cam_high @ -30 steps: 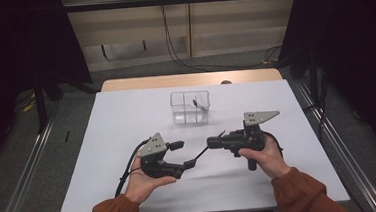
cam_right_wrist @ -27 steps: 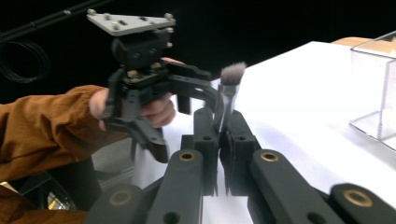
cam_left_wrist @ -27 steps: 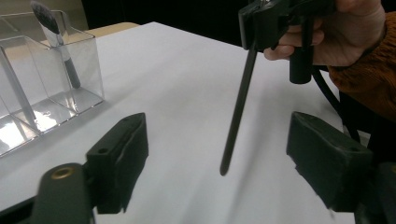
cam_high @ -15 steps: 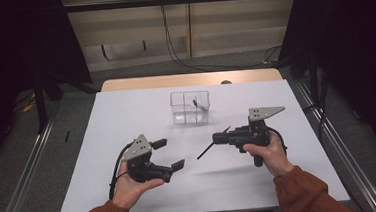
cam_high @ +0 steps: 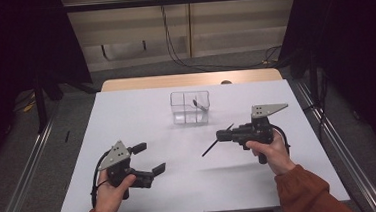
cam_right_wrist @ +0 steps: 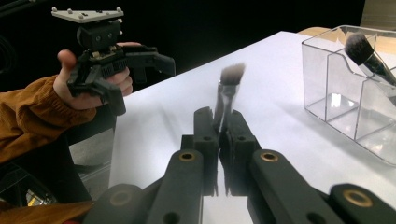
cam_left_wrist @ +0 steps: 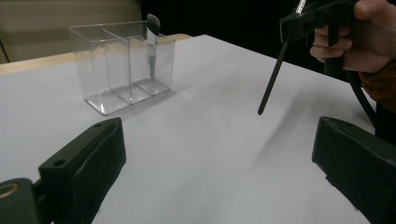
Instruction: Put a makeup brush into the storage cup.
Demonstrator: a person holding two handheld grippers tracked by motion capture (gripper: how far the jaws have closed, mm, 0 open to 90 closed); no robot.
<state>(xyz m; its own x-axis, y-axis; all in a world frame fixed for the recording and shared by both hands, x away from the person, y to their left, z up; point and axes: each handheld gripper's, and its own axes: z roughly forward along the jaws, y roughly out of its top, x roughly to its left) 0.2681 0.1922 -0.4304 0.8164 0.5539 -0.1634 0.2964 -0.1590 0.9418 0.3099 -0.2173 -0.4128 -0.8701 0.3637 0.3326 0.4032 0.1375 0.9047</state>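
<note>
Brush (cam_high: 217,140) clamped in right gripper (cam_high: 223,134)
Its handle slants down-left, well short of the clear organizer (cam_high: 190,107) beyond; left gripper (cam_high: 148,158), jaws just opened and empty, sits farther off.

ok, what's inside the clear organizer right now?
The clear organizer holds one makeup brush, leaning in a compartment with its bristles up above the rim. The other compartments look empty. The brush's lower handle is blurred behind the divider walls.

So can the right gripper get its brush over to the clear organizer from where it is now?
Probably yes. The right gripper is shut on the brush, and bare table lies between it and the clear organizer. The left gripper is well aside.
</note>
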